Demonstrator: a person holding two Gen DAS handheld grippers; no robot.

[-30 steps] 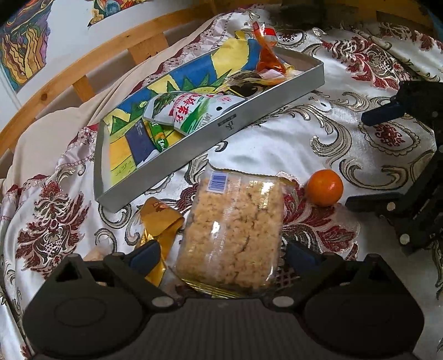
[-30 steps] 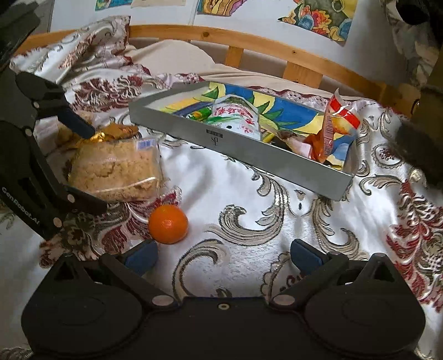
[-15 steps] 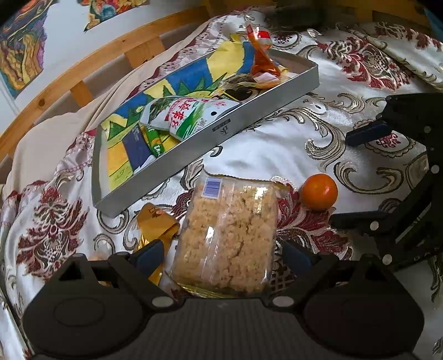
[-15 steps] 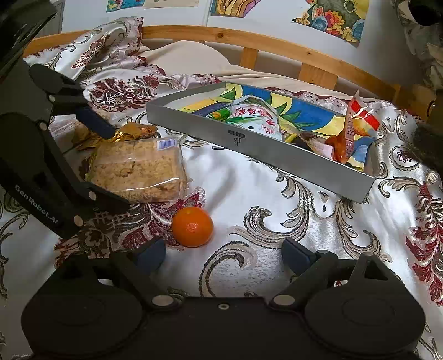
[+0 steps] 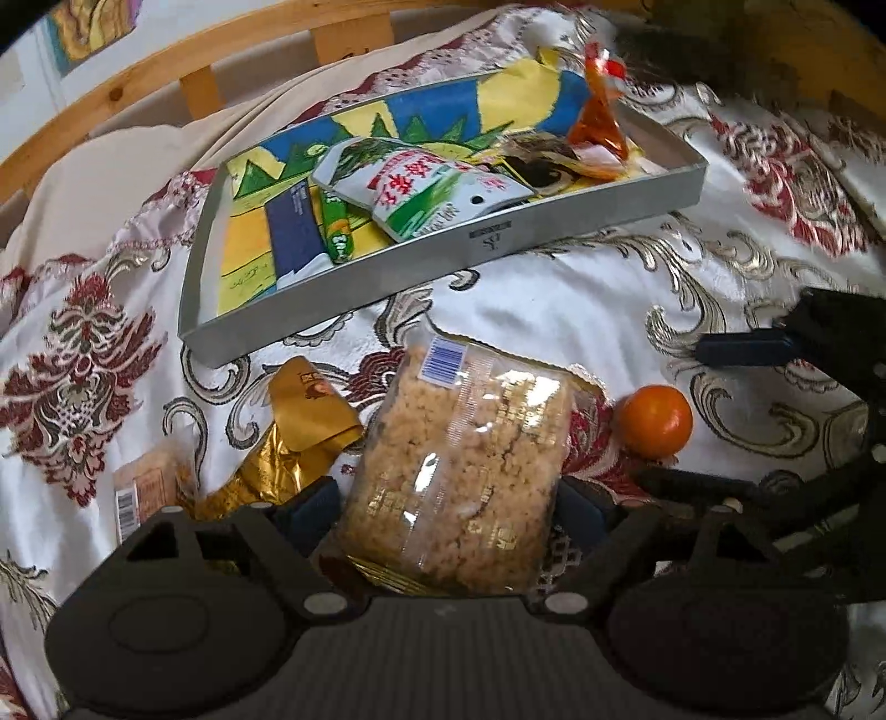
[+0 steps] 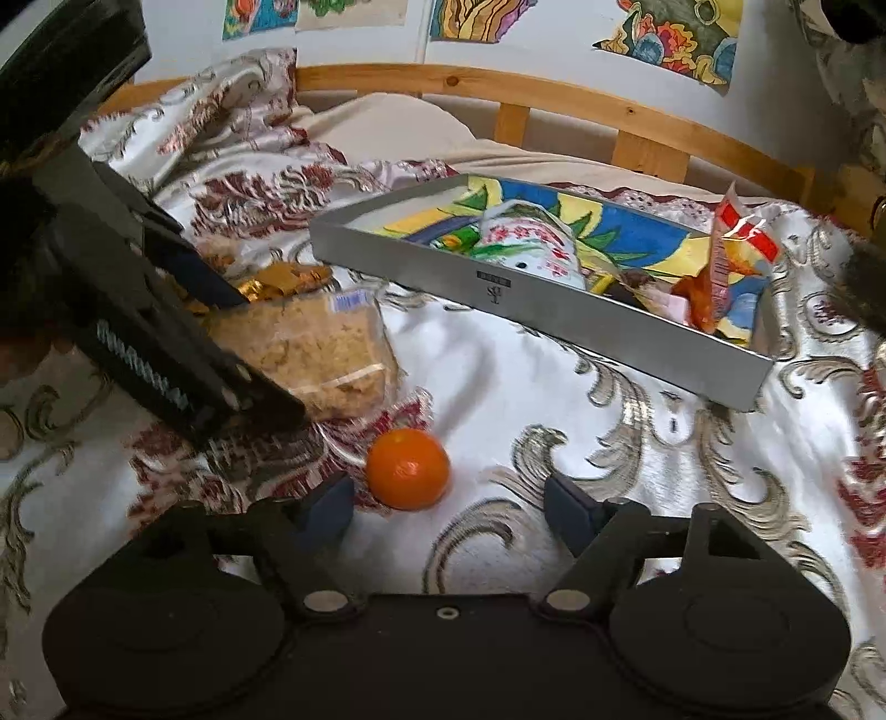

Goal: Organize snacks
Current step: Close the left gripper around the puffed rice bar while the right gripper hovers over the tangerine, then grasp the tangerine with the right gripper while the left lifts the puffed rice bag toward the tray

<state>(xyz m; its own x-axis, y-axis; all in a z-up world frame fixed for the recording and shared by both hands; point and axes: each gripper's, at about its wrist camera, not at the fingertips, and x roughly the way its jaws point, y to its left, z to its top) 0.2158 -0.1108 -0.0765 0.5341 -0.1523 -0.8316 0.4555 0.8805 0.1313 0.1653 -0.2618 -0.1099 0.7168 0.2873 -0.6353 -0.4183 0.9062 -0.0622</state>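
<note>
The left gripper (image 5: 448, 512) is closing around the clear-wrapped, barcode-labelled crumbly rice cake (image 5: 462, 471) — whether gripping, I cannot tell. The right gripper's (image 6: 448, 507) parted jaws are narrowing beside the round orange tangerine (image 6: 408, 468) — the grey tray (image 6: 554, 318), holding a red-lettered packet (image 5: 426, 191), is lying beyond.

A white bedspread (image 6: 498, 382) with red and gold floral patterns covers the bed. A wooden bed rail (image 6: 554, 91) runs along its far edge, beneath colourful wall drawings (image 6: 664, 33).
</note>
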